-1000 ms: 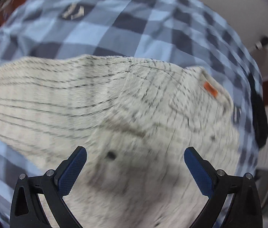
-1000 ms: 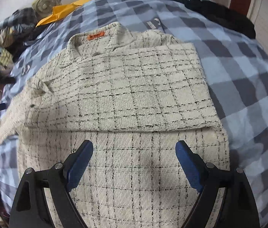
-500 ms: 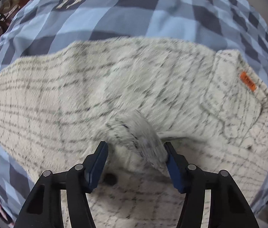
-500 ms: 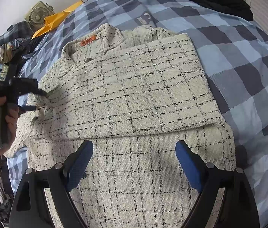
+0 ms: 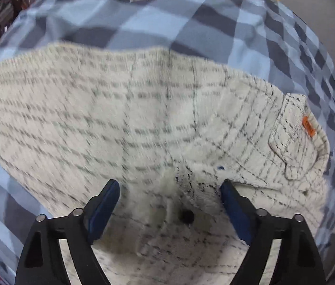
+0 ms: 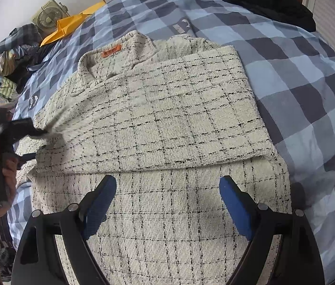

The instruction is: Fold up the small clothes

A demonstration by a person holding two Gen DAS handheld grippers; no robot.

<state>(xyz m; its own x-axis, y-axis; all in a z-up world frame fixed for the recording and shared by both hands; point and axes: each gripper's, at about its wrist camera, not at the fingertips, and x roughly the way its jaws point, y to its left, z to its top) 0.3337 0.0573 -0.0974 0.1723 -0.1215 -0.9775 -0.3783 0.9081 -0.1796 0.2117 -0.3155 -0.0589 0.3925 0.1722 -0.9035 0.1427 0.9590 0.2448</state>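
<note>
A: Where's the shirt?

B: Flat on the bed (image 6: 309,99), on the blue checked cover. Cream checked shirt (image 6: 167,118), collar with an orange tag (image 6: 111,54) at the far end. Its right side is already folded over the middle. I judge we're mid-fold, on the left side.

A: Claws?

B: Left claw (image 5: 169,190) is right over a bunched bit of cloth at the shirt's left edge. Jaws opening, cloth between them, pads not pressing on it. Right claw (image 6: 167,190) hangs wide open over the lower half, holding nothing.

A: Next?

B: My guess: get hold of the left edge and lay it across to match the right fold. Cloth is thick and may spring back.

A: Room?

B: Clothes pile (image 6: 6,66), yellow bag (image 6: 70,27) and small fan (image 6: 48,17) by the wall. Dark garment (image 6: 267,4) at the far right.
</note>
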